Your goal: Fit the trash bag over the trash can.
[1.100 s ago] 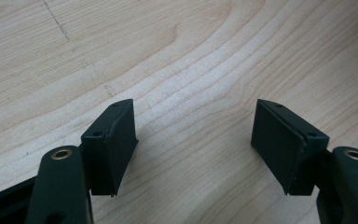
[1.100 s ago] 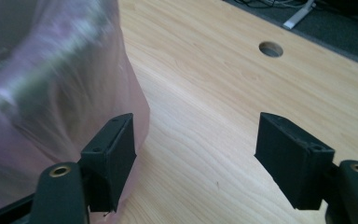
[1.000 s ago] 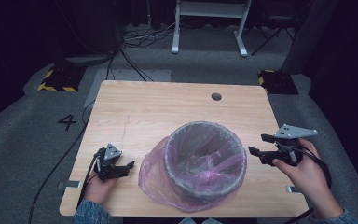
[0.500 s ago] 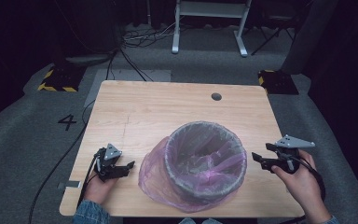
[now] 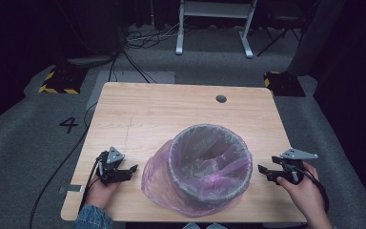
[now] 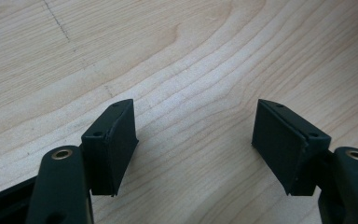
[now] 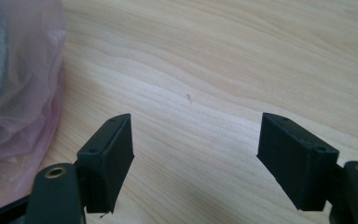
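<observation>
A single digit "4" (image 5: pixel 69 125) can be read in the high view. It is dark and stands on the grey carpet floor (image 5: pixel 24 157), just left of the bench (image 5: pixel 171 109) and near its far left corner. Black and yellow hazard stripes (image 5: pixel 57 88) mark a dark floor piece beyond it. No other text, label or brand can be read.
</observation>
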Motion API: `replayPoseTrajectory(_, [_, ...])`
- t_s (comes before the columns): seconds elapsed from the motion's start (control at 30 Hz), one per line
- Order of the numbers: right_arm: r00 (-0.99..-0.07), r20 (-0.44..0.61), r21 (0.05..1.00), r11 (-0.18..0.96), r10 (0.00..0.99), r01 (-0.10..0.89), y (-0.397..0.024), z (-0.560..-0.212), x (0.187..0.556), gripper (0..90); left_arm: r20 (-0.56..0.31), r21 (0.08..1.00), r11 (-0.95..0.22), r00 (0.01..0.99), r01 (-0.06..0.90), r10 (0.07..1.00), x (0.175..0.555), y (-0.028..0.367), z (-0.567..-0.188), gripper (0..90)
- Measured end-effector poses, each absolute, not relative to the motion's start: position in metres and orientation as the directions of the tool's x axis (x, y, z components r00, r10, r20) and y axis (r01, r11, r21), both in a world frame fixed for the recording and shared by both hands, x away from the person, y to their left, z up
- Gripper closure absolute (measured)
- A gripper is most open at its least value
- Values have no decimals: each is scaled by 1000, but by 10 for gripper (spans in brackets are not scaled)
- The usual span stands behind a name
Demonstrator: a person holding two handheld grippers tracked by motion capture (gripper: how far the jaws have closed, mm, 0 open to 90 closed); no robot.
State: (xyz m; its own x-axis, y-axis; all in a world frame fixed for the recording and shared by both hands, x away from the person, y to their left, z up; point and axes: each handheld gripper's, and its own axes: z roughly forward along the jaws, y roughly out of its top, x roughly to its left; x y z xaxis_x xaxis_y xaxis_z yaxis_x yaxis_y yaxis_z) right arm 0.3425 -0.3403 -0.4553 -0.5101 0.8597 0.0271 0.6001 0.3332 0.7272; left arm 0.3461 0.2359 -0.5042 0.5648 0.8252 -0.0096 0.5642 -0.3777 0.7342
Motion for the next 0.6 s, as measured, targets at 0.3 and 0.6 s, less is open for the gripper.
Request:
replayPoseTrajectory(0.3, [-503, 26, 738, 323, 864, 593, -343, -479, 342, 256, -11, 734, -375, 563, 566, 826, 346, 236, -504, 301])
replayPoseTrajectory(0.6, [-501, 17, 727, 333, 865, 600, -348, -493, 348, 246, -11, 734, -375, 563, 566, 826, 346, 236, -504, 302])
